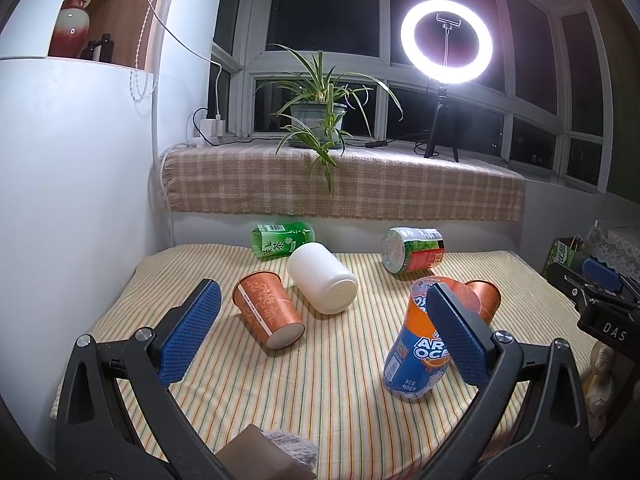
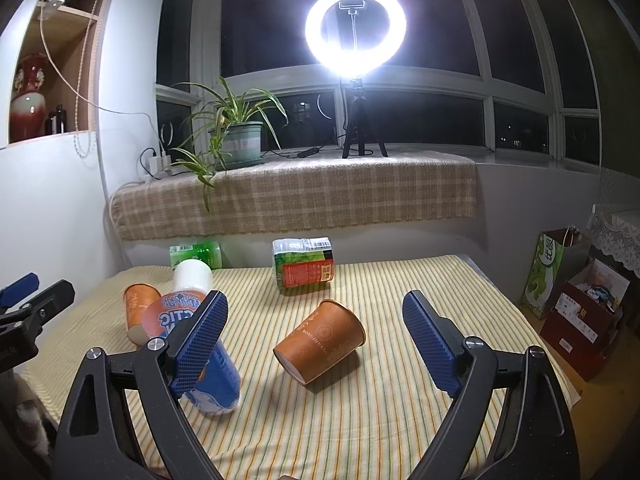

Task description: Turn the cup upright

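Several cups lie on the striped cloth (image 1: 328, 384). An orange paper cup (image 1: 266, 310) rests on its side between the fingers of my open left gripper (image 1: 324, 320), ahead of the tips. A white cup (image 1: 322, 278) lies on its side just behind it. A blue and orange printed cup (image 1: 416, 356) leans beside my left gripper's right finger. Another orange cup (image 2: 320, 340) lies on its side between the fingers of my open right gripper (image 2: 316, 332), mouth toward the far right. Neither gripper holds anything.
Two cut green bottle cups (image 1: 282, 238) (image 1: 412, 248) lie at the cloth's far edge below a blanket-covered sill (image 1: 344, 188) with a potted plant (image 1: 316, 120) and a ring light (image 1: 446, 42). A white wall (image 1: 76, 168) stands left. Bags and boxes (image 2: 576, 300) sit on the floor right.
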A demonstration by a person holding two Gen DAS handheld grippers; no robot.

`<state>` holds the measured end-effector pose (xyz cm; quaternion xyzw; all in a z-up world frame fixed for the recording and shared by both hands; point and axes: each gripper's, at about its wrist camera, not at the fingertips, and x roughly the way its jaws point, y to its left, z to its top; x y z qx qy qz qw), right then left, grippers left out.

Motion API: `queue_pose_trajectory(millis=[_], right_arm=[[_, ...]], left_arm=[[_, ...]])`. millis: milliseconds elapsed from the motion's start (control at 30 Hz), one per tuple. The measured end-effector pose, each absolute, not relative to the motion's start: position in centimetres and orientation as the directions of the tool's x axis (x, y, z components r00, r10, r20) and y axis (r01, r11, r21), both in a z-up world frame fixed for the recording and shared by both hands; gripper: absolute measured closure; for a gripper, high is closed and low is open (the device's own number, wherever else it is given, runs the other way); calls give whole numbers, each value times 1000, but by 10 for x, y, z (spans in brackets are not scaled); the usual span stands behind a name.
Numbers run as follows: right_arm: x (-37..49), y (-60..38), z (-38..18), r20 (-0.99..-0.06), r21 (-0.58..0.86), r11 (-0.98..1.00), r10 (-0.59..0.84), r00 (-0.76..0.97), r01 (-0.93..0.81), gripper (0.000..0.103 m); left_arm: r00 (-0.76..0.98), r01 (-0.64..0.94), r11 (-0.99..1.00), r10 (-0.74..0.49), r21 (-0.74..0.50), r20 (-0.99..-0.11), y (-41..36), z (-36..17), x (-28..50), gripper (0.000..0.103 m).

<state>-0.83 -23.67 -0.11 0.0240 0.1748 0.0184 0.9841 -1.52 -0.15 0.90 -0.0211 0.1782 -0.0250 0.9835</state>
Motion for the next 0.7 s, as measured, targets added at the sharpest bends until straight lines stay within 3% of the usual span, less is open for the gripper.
queue_pose_trajectory(millis=[700], right_arm=[[-4, -237, -4, -361, 61, 998, 55, 931, -35, 14]], left_arm=[[934, 40, 998, -54, -48, -352, 1, 10, -13, 0]])
